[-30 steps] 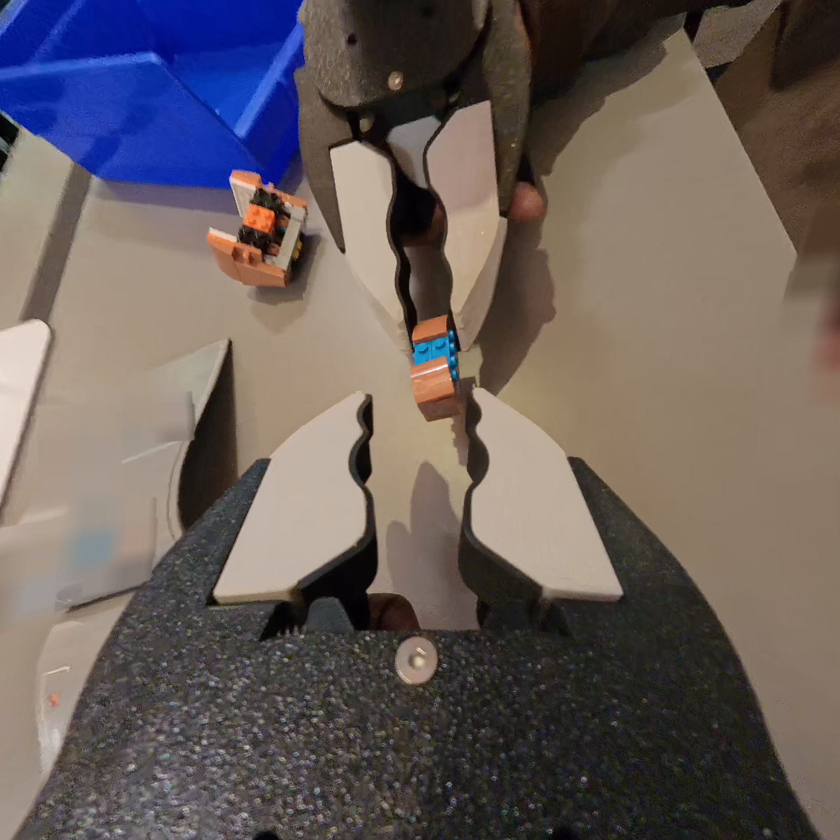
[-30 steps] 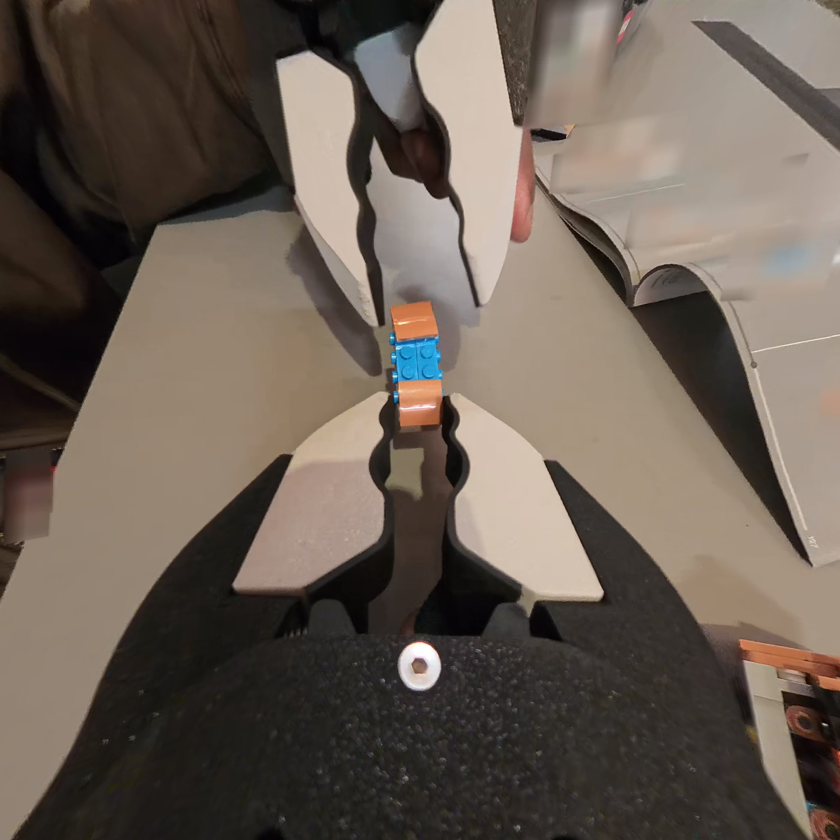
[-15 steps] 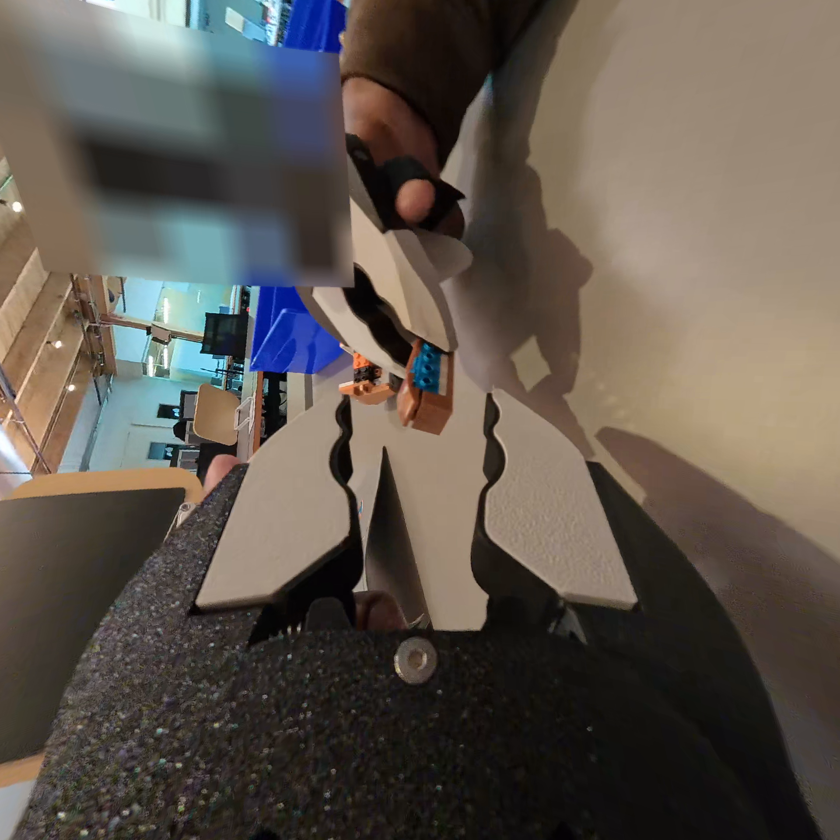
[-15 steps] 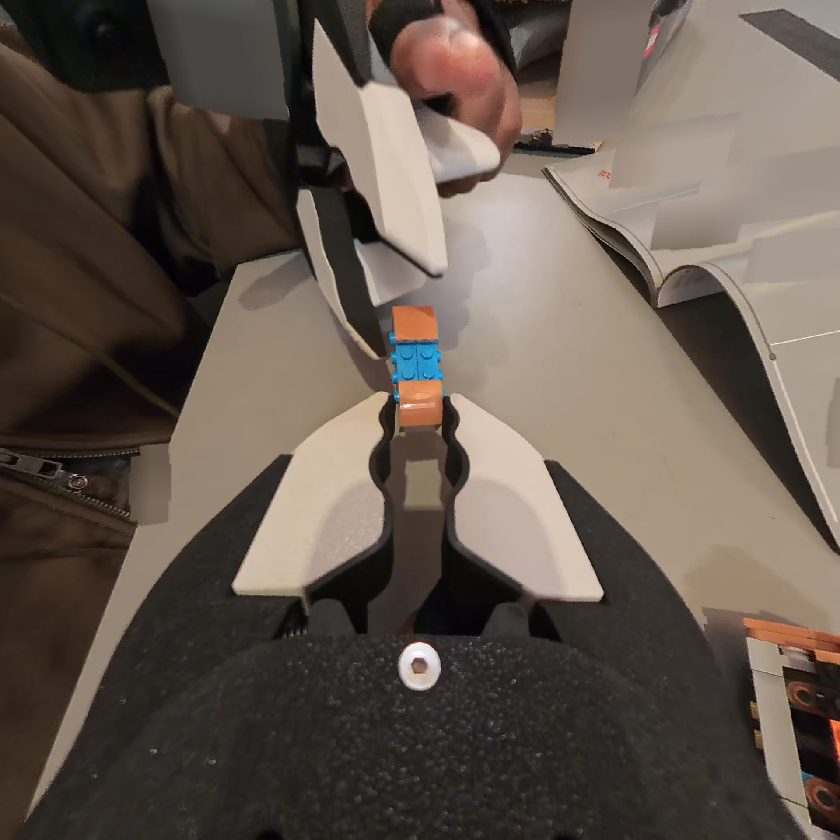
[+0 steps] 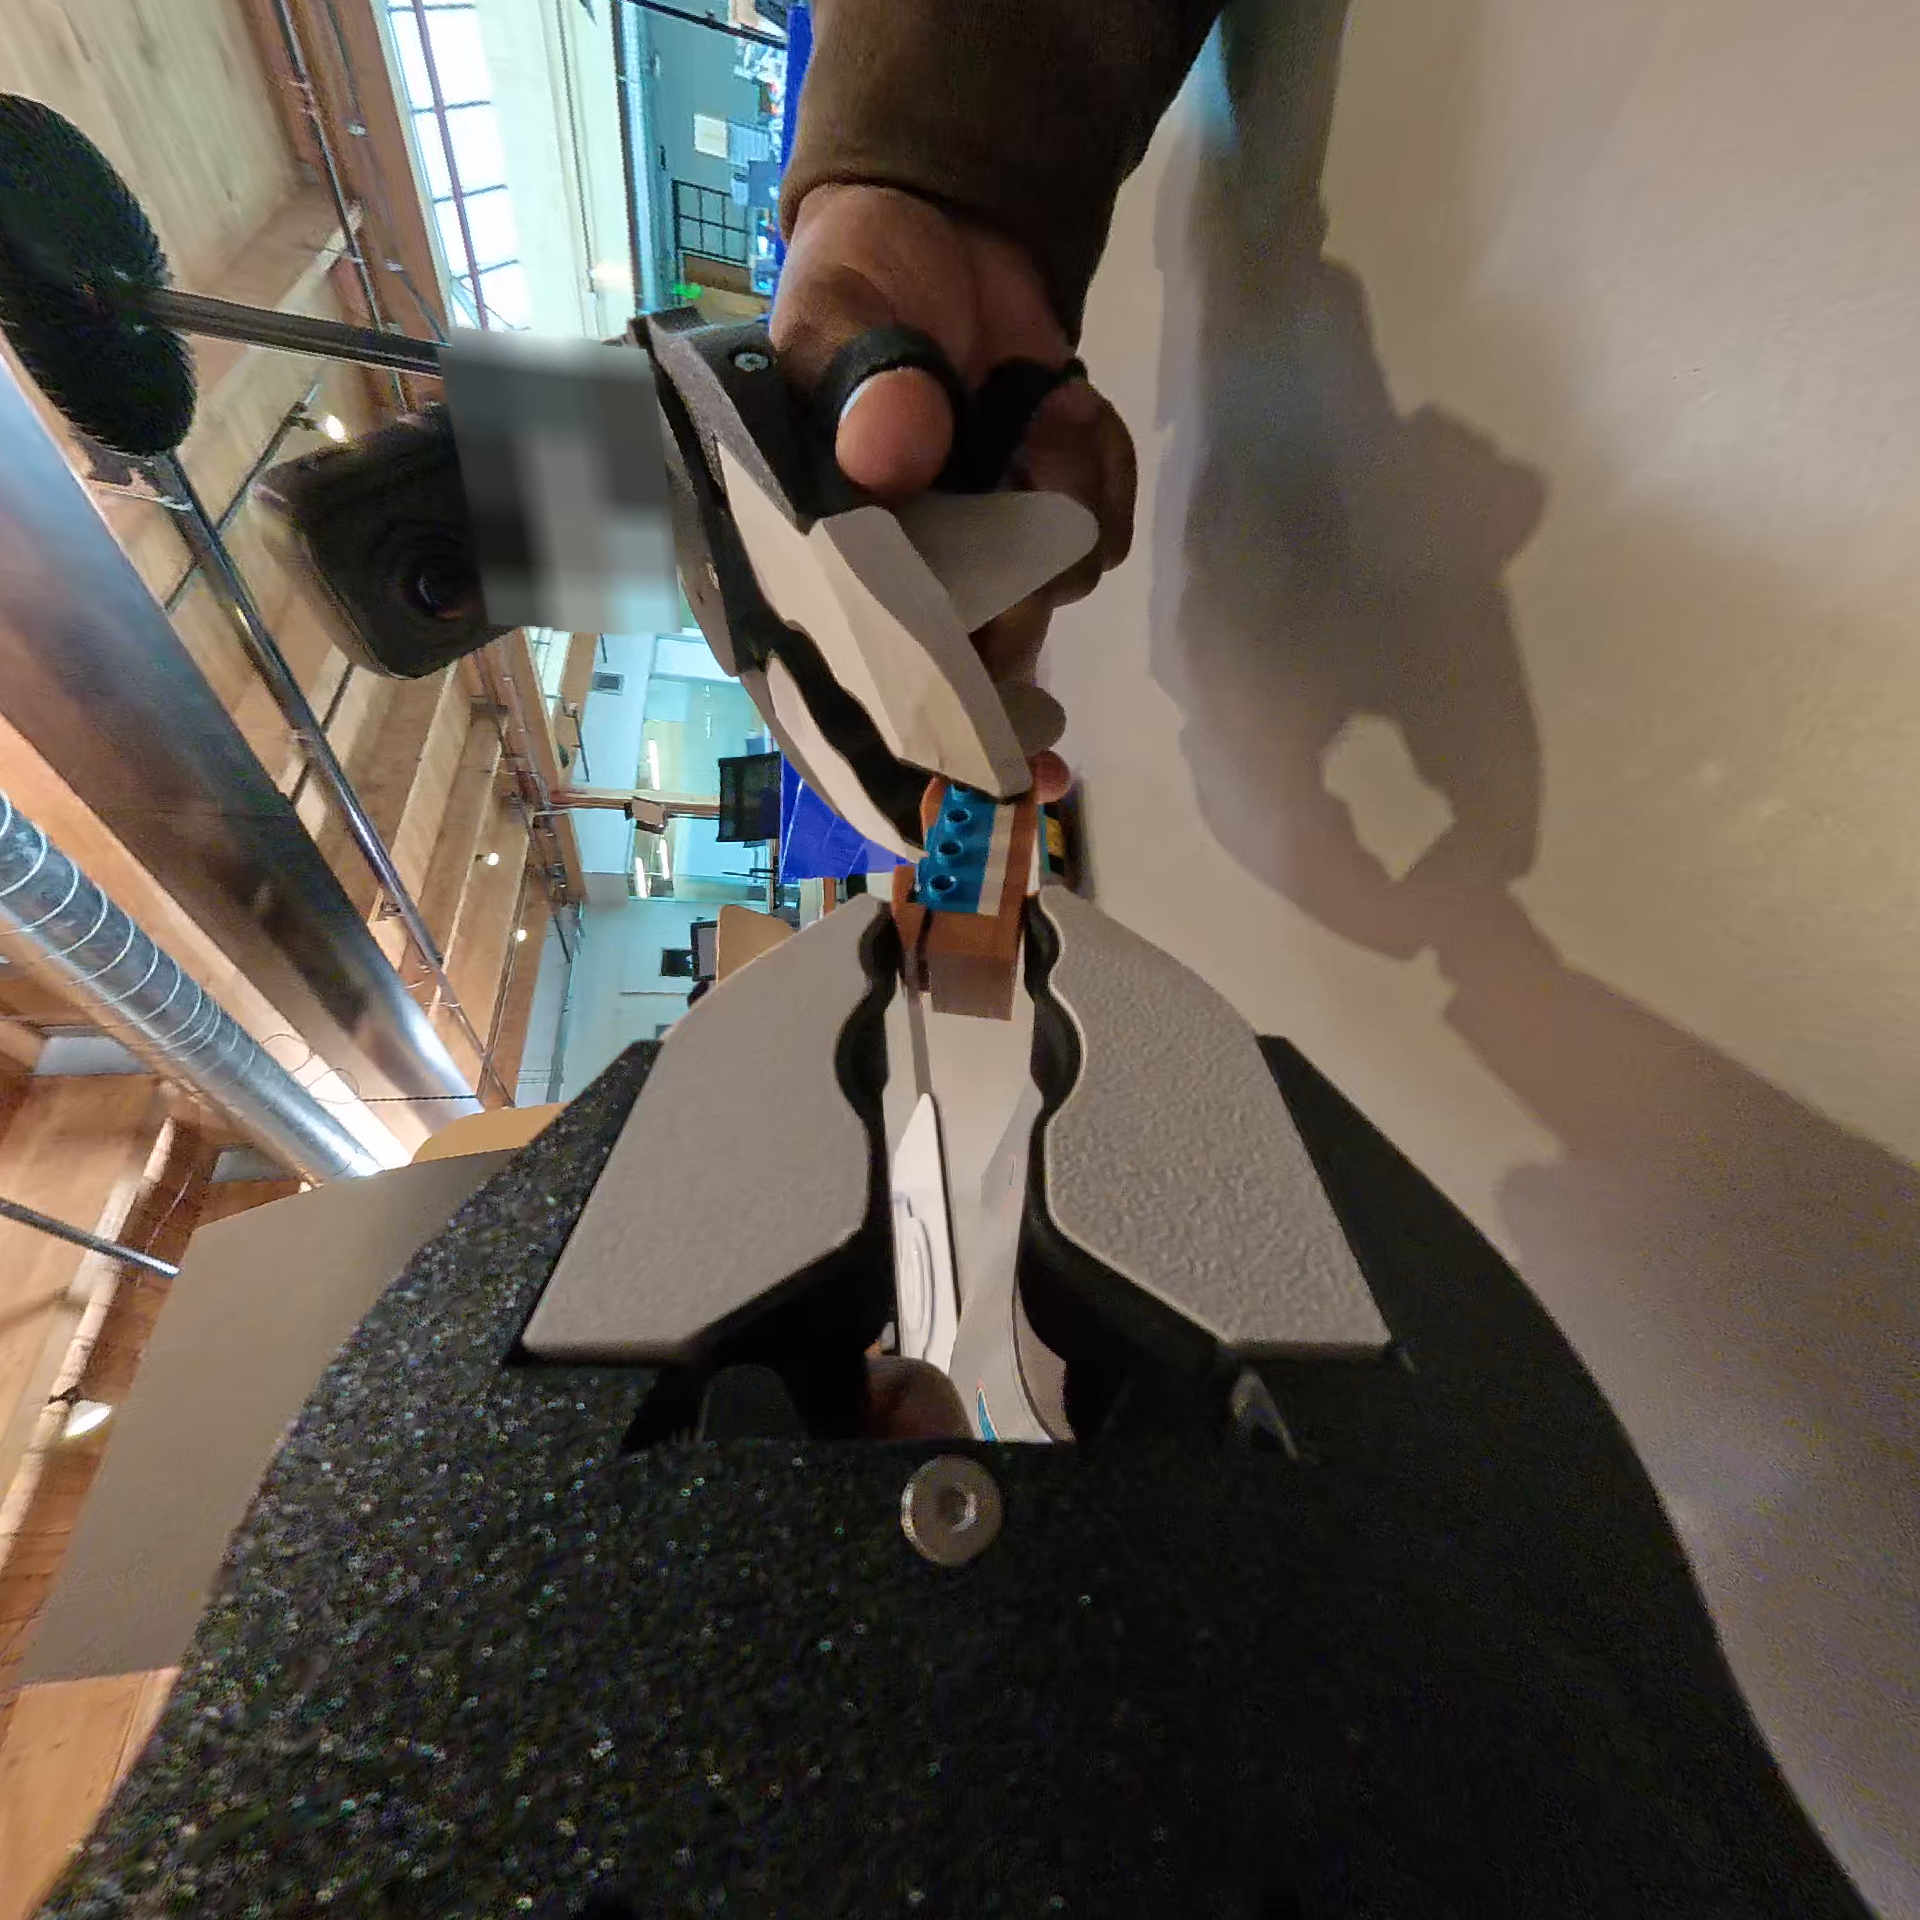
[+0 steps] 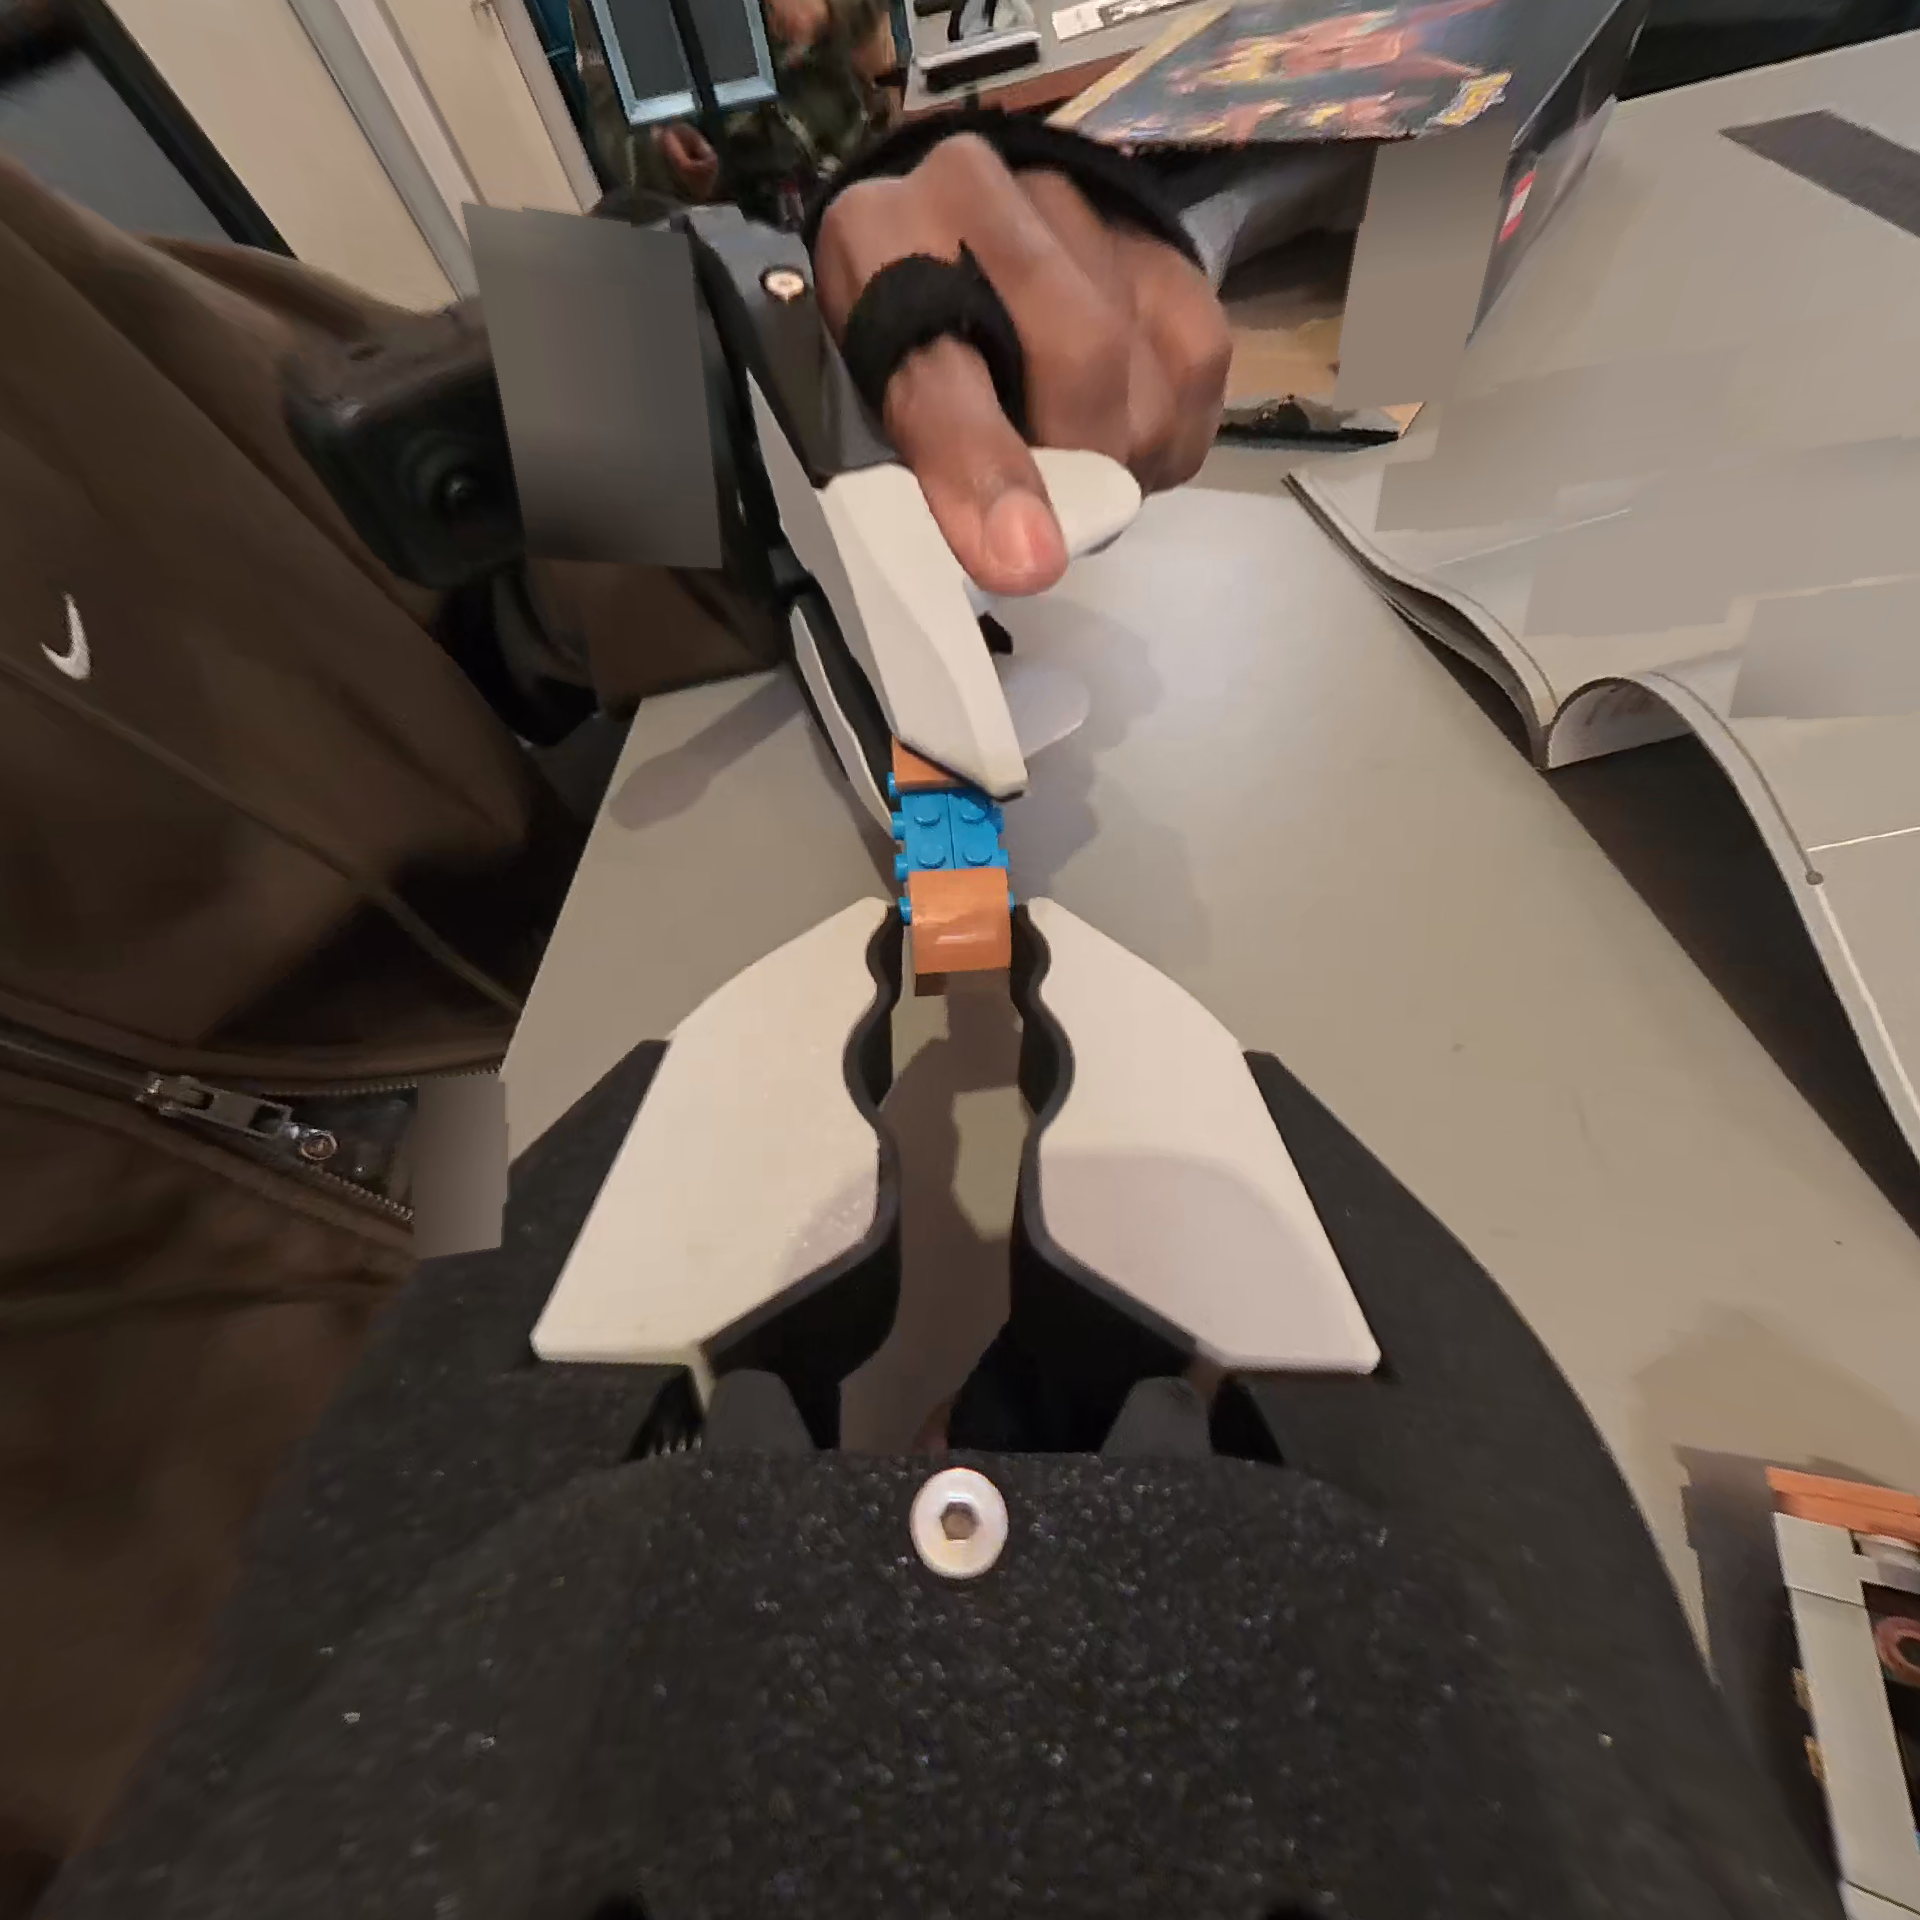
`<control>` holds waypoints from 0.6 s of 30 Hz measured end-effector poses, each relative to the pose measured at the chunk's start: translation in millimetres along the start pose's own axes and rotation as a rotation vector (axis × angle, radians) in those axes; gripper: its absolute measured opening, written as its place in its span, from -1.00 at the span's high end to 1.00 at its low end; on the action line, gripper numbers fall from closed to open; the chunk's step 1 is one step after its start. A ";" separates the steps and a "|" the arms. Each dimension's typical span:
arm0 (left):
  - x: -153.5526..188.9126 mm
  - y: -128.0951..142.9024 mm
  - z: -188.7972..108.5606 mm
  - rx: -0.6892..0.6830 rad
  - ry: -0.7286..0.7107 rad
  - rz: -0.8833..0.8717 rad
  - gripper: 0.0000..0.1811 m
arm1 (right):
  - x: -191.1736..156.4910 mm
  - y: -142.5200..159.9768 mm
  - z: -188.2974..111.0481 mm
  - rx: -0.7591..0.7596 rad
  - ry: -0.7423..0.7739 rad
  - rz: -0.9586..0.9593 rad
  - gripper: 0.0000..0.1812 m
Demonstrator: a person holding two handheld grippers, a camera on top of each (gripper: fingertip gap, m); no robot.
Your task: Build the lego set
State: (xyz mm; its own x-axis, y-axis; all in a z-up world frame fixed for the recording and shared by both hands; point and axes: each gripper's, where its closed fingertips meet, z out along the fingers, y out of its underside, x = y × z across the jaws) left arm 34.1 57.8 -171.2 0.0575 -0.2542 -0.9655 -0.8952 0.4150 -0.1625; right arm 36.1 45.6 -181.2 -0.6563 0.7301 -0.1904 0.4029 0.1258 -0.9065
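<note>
A small lego assembly [image 6: 951,836], blue bricks in the middle with an orange-brown curved brick at each end, is held in the air between my two grippers. My right gripper [image 6: 954,914] is shut on its near orange end. My left gripper [image 6: 935,774] comes in from above, turned on its side, and is shut on the far orange end. In the left wrist view the assembly [image 5: 961,862] shows edge-on. My left gripper [image 5: 961,925] pinches one orange end and the right gripper [image 5: 966,821] pinches the other.
An open instruction booklet [image 6: 1662,644] lies at the right on the grey table [image 6: 1351,1039], with a lego box [image 6: 1299,94] behind it. A partly built model [image 6: 1849,1590] sits at the bottom right. A person's brown jacket [image 6: 208,727] fills the left. A blue bin [image 5: 821,831] stands far off. The tips of both grippers are at nearly the same place. Both grippers' tips are roughly 15 cm from the partly built model [image 6: 1849,1590].
My left gripper rolled onto its side, opened wider, then closed on the far orange end of the assembly. My right gripper kept its hold and hardly moved.
</note>
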 end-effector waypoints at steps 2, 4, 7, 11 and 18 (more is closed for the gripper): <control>0.8 1.4 1.2 -0.008 0.000 -0.001 0.75 | 1.5 1.0 0.1 -0.007 0.009 0.002 0.78; 1.6 2.5 1.7 -0.012 0.002 -0.011 0.75 | 2.3 1.3 0.3 -0.006 0.011 0.010 0.78; 1.6 2.3 1.6 -0.006 0.004 -0.051 0.75 | 1.5 0.6 0.2 -0.002 0.006 0.017 0.78; 1.9 1.6 1.9 -0.012 0.003 -0.064 0.75 | 0.7 0.4 -0.5 0.002 -0.003 0.029 0.78; -0.6 3.5 5.0 -0.039 -0.045 -0.041 0.74 | 3.5 -1.6 -3.6 0.035 -0.015 0.073 0.78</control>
State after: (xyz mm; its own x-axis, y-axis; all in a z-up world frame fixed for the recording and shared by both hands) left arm 33.1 63.7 -172.2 0.1134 -0.2306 -0.9664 -0.9083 0.3701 -0.1949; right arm 35.4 50.4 -179.1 -0.6356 0.7264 -0.2615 0.4278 0.0494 -0.9025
